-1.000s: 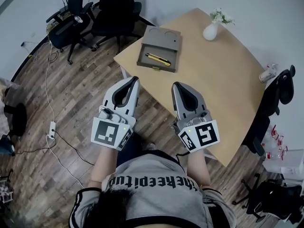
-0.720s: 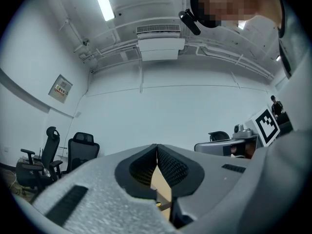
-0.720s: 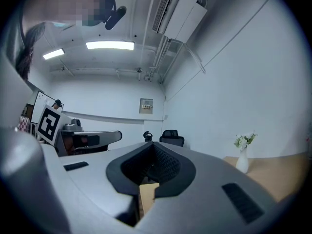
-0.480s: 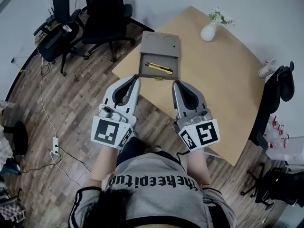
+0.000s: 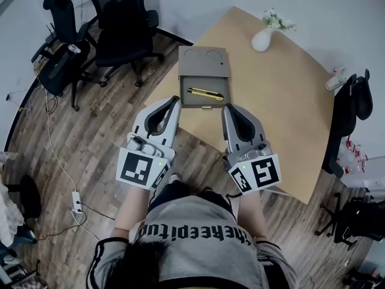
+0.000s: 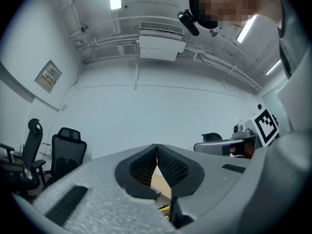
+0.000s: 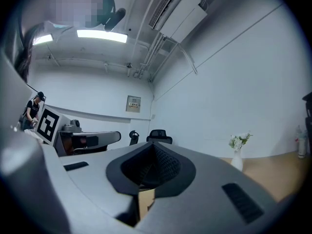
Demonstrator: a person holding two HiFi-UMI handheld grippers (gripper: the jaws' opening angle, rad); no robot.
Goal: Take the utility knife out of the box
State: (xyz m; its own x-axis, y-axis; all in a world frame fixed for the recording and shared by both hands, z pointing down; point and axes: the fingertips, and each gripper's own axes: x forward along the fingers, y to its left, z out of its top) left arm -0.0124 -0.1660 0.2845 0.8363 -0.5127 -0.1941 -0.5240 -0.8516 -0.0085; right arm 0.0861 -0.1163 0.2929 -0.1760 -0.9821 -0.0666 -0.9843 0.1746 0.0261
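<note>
Seen from above, a person in a grey printed shirt (image 5: 195, 233) stands on a wood-plank floor (image 5: 90, 131), holding one tool in each hand, arms stretched forward.

Nearest are the two marker cubes at the back of the tools, black squares on white. The left tool (image 5: 174, 99) and the right tool (image 5: 227, 107) run side by side, well apart, both pointing at the near corner of a light wooden worktop (image 5: 283, 89). Both tools are closed and empty. In the left gripper view the ribbed black pads meet at the tips with nothing between them, and a sliver of yellow shows through the gap below. In the right gripper view the pads are also pressed together on nothing.

Just beyond the tips, a flat grey-brown box (image 5: 204, 59) lies open on the worktop near its edge. The left tool's tip is just beside the box's near left corner, the right tool's tip just beside its near right corner. Whether either touches the box cannot be told.

The utility knife (image 5: 205, 93), yellow and black, lies inside the near compartment of the box, slightly slanted. The far part of the box has two round recesses.

Farther along the worktop stands a white vase (image 5: 263, 39) holding small white flowers. Black office chairs (image 5: 123, 23) stand on the floor to the far left, by a pale wall.
</note>
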